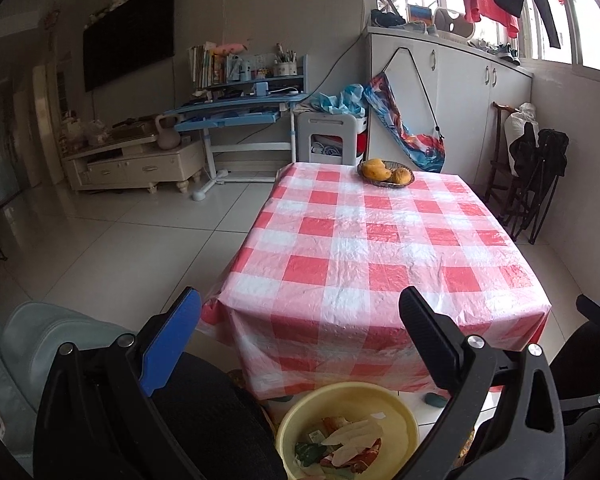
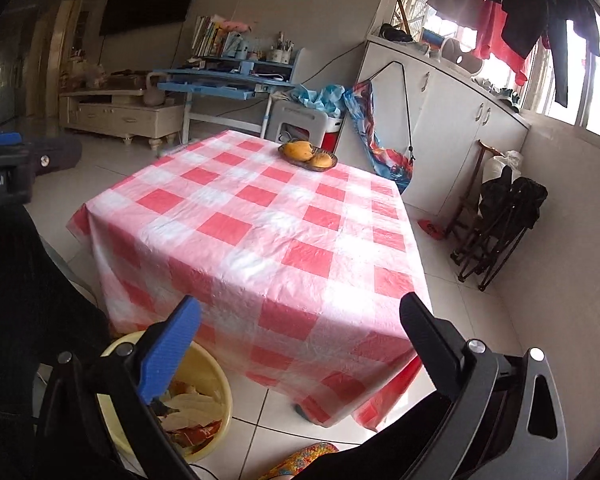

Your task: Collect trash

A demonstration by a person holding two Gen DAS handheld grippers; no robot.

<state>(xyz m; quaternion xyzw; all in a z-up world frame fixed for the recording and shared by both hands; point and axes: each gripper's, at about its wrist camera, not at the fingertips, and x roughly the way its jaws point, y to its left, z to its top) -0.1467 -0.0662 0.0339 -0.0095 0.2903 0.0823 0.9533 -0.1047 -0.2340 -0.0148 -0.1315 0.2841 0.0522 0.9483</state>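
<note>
Room: I see a tiled living room with a low table under a red-and-white checked plastic cloth, a blue desk against the far wall, and white cabinets below a window hung with clothes.
Table top: bare apart from a dark shallow dish of yellow-orange fruit near the far edge.
Trash: crumpled wrappers and pale scraps lie in a round yellow plastic basin on the floor at the near end of the table; I cannot make out what the individual pieces are.
Left gripper: jaws spread wide with nothing between them, over the near table edge and above the basin.
Right gripper: jaws also wide apart and empty, with the basin down at its left side.
Hidden: in the right wrist view the blue finger covers part of the basin; a dark-clothed leg blocks the floor at lower left.
Cut off: the basin's near rim runs out of the left wrist view.
</note>
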